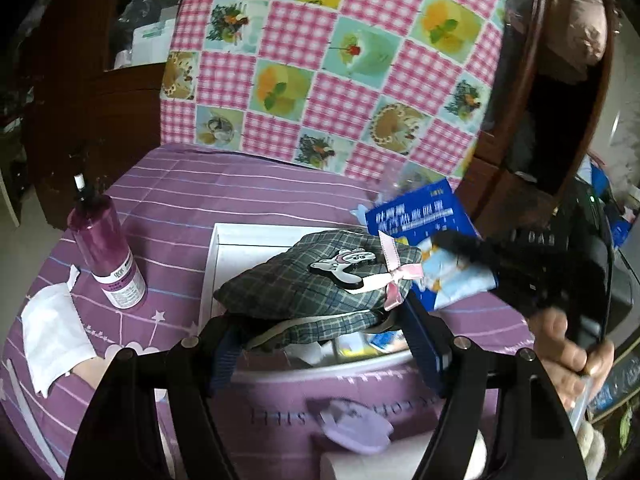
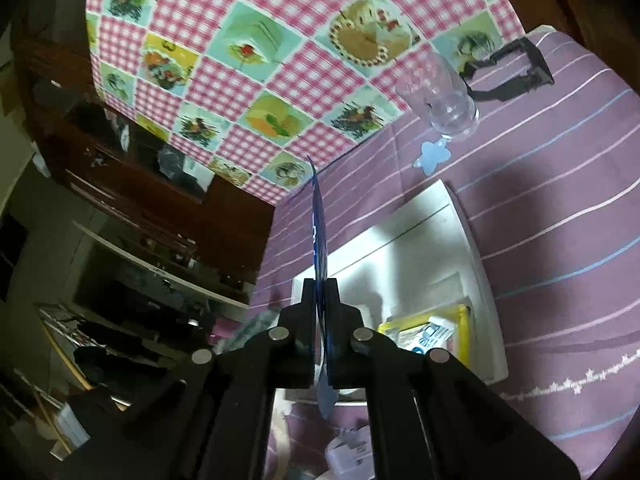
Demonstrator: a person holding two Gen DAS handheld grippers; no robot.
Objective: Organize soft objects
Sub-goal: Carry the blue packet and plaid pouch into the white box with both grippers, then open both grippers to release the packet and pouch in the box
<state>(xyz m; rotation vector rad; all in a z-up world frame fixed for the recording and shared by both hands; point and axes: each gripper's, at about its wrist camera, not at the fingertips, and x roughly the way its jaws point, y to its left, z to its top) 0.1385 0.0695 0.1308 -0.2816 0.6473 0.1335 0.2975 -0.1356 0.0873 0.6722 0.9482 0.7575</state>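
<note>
My left gripper (image 1: 326, 326) is shut on a grey plaid pouch (image 1: 320, 280) with a bunny patch and pink bow, holding it over a white box (image 1: 218, 248) on the purple striped cloth. My right gripper (image 2: 320, 288) is shut on a flat blue packet (image 2: 319, 232), seen edge-on, above the same white box (image 2: 476, 256). In the left wrist view the blue packet (image 1: 424, 240) hangs from the right gripper (image 1: 460, 242) just right of the pouch. Yellow and blue packets (image 2: 432, 330) lie inside the box.
A purple pump bottle (image 1: 106, 248) and white tissue (image 1: 52, 332) sit left on the cloth. A clear glass (image 2: 440, 92), a blue flower coaster (image 2: 432, 156) and a black stand (image 2: 516, 72) sit behind the box. A checkered cloth (image 1: 328, 60) hangs at the back.
</note>
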